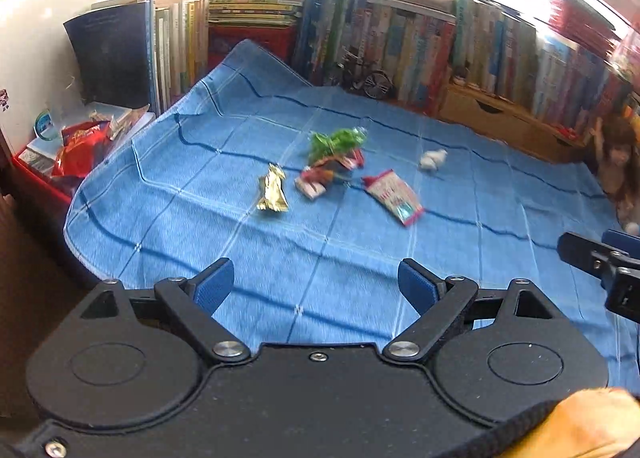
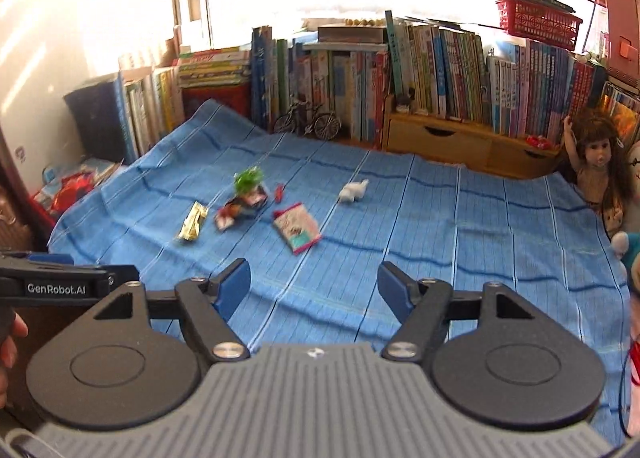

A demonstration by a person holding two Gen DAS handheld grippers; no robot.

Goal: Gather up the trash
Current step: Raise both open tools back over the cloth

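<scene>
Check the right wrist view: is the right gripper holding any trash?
No, the right gripper is open with nothing between its pads, and the gold wrapper lies on the blue cloth.

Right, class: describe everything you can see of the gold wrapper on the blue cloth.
The gold wrapper is a small, shiny, foil-like packet, crumpled and twisted, apparently empty. It lies flat on the blue checked cloth, leftmost in the line of litter, just left of a red and white wrapper without clearly touching it. Nothing holds it.
</scene>
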